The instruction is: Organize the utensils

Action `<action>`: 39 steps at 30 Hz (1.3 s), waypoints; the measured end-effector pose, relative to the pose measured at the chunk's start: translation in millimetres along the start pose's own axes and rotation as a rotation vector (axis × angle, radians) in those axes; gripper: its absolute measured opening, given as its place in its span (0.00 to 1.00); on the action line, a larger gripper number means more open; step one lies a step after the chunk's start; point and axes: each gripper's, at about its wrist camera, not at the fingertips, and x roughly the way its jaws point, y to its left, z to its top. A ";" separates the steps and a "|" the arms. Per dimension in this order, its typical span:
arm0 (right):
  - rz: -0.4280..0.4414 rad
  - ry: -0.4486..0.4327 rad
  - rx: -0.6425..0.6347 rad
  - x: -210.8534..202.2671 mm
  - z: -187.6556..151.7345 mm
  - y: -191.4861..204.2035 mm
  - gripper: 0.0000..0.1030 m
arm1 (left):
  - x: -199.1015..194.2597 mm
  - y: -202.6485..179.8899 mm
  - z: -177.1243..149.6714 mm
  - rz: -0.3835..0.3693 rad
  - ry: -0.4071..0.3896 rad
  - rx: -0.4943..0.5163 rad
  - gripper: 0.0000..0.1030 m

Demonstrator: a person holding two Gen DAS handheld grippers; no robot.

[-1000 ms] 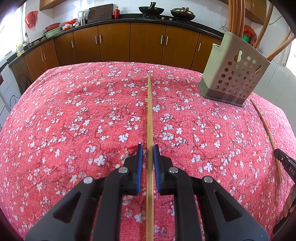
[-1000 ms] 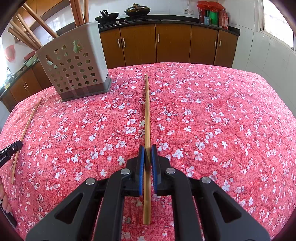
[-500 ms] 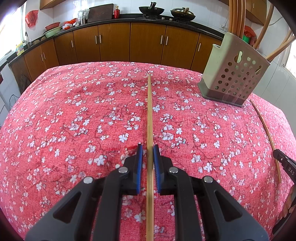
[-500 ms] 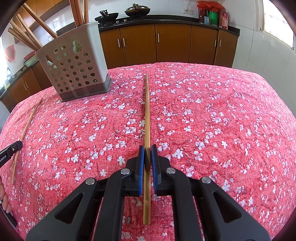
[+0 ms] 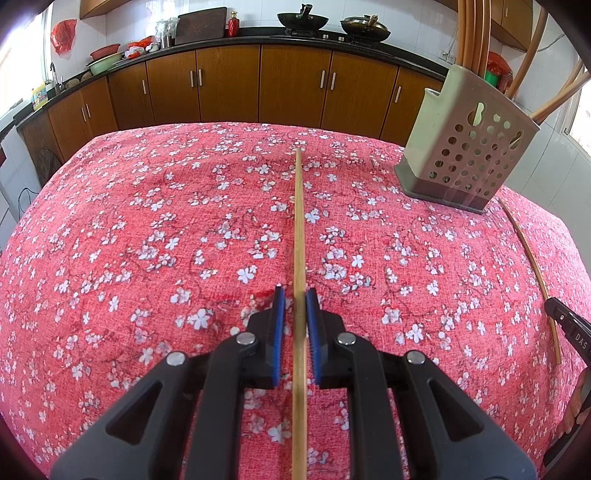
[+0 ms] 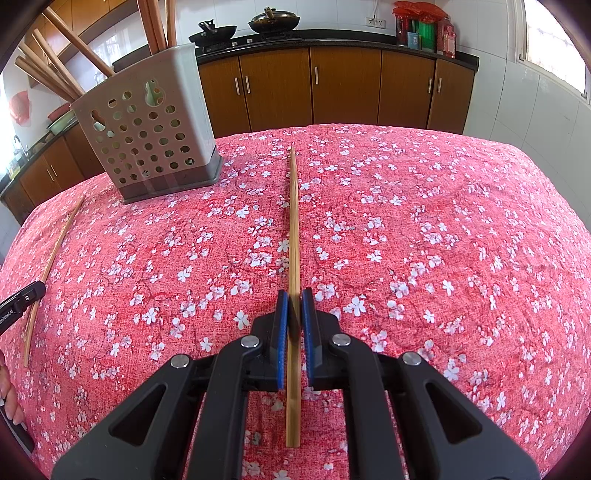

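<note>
A bamboo chopstick runs straight ahead along the red flowered tablecloth, and my left gripper is shut on its near part. My right gripper is shut on a second chopstick in the same way. A beige perforated utensil holder stands between the two, upright, with several chopsticks leaning out of it; in the right wrist view the holder is at the upper left. Each view shows the other chopstick at its edge.
Brown kitchen cabinets and a dark counter with two woks stand beyond the table's far edge. A person's fingers show at the left rim of the right wrist view. Bare cloth stretches left of the left gripper and right of the right gripper.
</note>
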 end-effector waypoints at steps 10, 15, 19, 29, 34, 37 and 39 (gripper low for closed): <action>0.000 0.000 0.001 0.1 -0.5 0.8 0.09 | -0.3 0.0 -0.1 -0.003 0.001 -0.001 0.14; 0.000 -0.002 0.016 -4.4 -4.7 2.5 0.09 | -3.8 -3.8 -2.2 -0.002 0.004 0.017 0.15; 0.015 -0.002 0.029 -10.9 -11.8 -0.3 0.09 | -10.3 -2.6 -8.7 -0.003 0.010 0.020 0.15; 0.013 -0.060 0.003 -31.6 -9.7 -0.3 0.08 | -20.2 -17.1 -9.3 0.017 0.004 0.074 0.08; 0.013 -0.199 -0.001 -70.7 9.3 -1.0 0.08 | -61.5 -25.7 11.5 -0.013 -0.106 0.101 0.08; 0.019 -0.268 0.004 -91.9 21.7 -4.3 0.08 | -92.4 -31.4 25.6 -0.031 -0.185 0.125 0.08; 0.024 -0.305 0.012 -103.1 28.9 -5.2 0.08 | -111.7 -36.5 35.9 -0.047 -0.234 0.130 0.08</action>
